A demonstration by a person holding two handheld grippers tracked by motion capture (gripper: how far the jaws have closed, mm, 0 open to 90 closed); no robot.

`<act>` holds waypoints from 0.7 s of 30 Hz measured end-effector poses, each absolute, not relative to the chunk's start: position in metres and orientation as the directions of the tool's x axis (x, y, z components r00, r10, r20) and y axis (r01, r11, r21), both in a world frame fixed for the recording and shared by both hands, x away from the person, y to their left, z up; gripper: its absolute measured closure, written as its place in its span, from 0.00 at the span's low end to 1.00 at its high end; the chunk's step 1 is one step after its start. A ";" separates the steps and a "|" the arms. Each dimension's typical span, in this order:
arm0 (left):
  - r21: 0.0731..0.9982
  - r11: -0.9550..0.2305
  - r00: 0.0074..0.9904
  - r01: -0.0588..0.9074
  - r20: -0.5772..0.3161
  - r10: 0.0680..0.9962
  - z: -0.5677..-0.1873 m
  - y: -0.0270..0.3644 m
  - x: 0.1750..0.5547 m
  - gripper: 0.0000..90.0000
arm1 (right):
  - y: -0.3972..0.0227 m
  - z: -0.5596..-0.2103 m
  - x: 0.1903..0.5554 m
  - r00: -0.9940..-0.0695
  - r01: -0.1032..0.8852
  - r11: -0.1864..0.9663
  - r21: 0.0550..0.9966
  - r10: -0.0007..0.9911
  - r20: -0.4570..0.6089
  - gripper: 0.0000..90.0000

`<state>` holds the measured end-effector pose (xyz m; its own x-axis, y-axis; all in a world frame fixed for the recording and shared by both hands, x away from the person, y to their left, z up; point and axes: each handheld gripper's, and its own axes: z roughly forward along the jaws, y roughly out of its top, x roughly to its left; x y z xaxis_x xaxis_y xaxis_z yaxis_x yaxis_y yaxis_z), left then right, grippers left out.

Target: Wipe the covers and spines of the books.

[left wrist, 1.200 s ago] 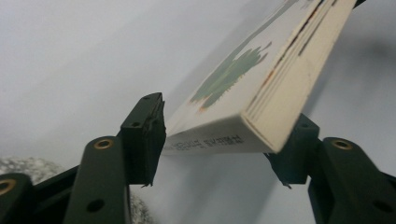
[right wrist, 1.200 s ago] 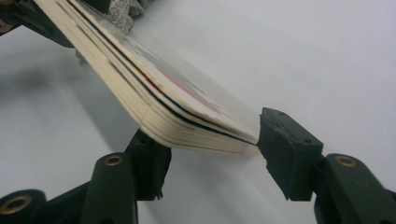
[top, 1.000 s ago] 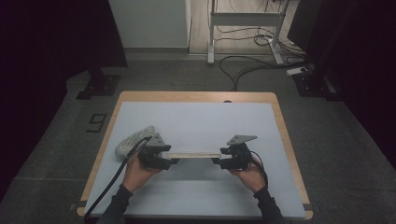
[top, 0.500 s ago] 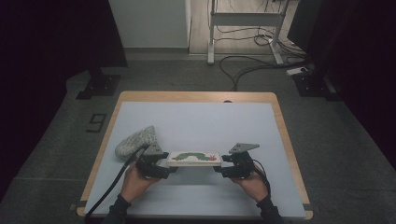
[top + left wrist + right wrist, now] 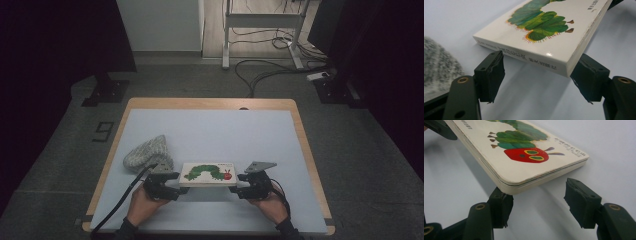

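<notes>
- Pale blue worktop [image 5: 210, 130] with a wooden rim fills the near floor space, dark floor around it.
- Caterpillar board book [image 5: 208, 173] lies cover up near the front edge, midway along it.
- Left gripper [image 5: 167, 184] brackets the book's left end; jaws apart, recently widened, pads at its corners.
- Right gripper [image 5: 245, 186] brackets the right end, jaws apart, not clamping.
- Grey knitted hat [image 5: 147, 152] sits just left of the book.

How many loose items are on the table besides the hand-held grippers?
2: a caterpillar picture book near the front edge, between the left hand-held gripper and right hand-held gripper, and a grey knitted hat at its left.
</notes>
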<state>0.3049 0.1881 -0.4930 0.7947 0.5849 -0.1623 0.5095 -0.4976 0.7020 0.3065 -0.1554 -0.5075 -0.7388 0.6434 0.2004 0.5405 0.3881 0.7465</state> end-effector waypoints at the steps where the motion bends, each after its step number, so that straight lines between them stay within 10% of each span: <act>1: 0.702 -0.499 0.796 0.508 -0.163 0.582 -0.494 0.188 0.304 0.32 | -0.155 -0.509 0.306 -0.741 0.539 0.390 0.747 0.642 0.199 0.43; 21: 0.671 -0.556 0.814 0.490 -0.124 0.567 -0.516 0.183 0.293 0.34 | -0.147 -0.528 0.291 -0.769 0.504 0.450 0.737 0.622 0.146 0.45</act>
